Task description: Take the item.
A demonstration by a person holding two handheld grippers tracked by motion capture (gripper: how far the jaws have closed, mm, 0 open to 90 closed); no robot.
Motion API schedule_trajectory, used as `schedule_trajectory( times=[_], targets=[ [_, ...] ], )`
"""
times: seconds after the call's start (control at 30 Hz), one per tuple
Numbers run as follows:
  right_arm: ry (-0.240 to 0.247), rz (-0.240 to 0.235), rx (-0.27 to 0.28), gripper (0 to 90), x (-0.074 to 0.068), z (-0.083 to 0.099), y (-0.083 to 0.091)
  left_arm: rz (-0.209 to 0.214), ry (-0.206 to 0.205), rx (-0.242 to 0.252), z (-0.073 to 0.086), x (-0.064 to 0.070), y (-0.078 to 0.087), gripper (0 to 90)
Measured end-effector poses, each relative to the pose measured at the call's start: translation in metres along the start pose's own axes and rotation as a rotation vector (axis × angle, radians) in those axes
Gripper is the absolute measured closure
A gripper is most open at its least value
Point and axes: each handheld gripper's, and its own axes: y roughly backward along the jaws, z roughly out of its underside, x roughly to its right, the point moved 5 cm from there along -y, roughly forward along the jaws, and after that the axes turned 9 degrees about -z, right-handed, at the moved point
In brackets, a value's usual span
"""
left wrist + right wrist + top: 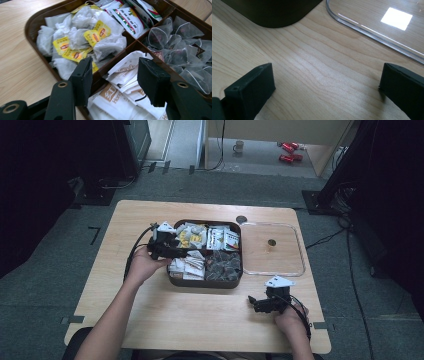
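Left gripper [113,80] hovers wide open and empty over the brown divided tray [32,22]; white sachets [120,87] lie directly between its jaws, yellow-tagged tea bags [75,40] just beyond; advisable to descend squarely on one sachet, clear of the divider; right gripper [324,95] rests open, empty, on the table [312,62] near the clear lid [372,35].

The high view looks down from above the person's side, far enough to see the whole table [150,320] and some floor behind it. The left tool's camera sits very close over the brown tray [32,22], looking between its two wide-apart jaws at the tea bags [82,37]. The right tool's camera is low, almost on the wood, facing a tray corner [274,15] and the clear lid [372,35]. The high view also shows that tray [205,284] and lid [300,265].
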Motion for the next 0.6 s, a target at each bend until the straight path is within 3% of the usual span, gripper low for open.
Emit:
schedule_trajectory(
  times=[0.6],
  targets=[
    [0.008, -0.008, -0.002, 0.0, 0.001, 0.000, 0.000, 0.043, -0.026, -0.013, -0.002, 0.019, -0.023, 50.5]
  ],
)
